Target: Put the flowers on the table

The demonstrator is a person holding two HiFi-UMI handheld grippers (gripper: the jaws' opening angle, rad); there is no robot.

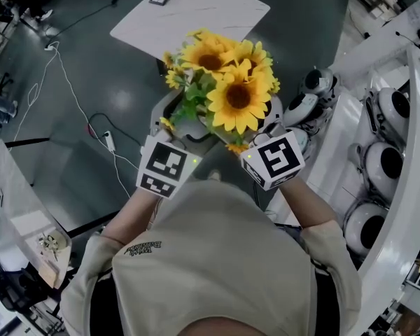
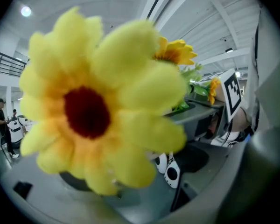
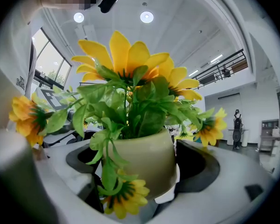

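**Pot in the air, bench straight ahead of both grippers**

- Flowers (image 1: pixel 224 82): sunflower bunch in a pale pot (image 3: pixel 144 148), off any surface, carried in front of the person's chest. Pot axis upright, blooms on top.
- Right hand-held gripper (image 3: pixel 137 169): clamped on the pot, one jaw on each side of the wall, low on the body. The leaves and one drooping bloom hang over the near jaw.
- Left hand-held gripper (image 1: pixel 166 128): just beside the pot on its left. Its own view is filled by one big bloom right in front of the lens, so I can't tell whether its jaws are closed on anything. Treat it as a possible support, not a confirmed one.
- Bench (image 1: pixel 196 16): white top, ahead of and below both grippers, well apart from them, with open floor between. Something dark sits at its far edge; the near part is bare.
- My read: carry phase, placing not begun. The move is forward and down with the pot kept vertical. Neither hand is clearly nearer the bench. Only the right grip is confirmed, so it should lead. The bunch is top-heavy, so there's a tilt risk at set-down.
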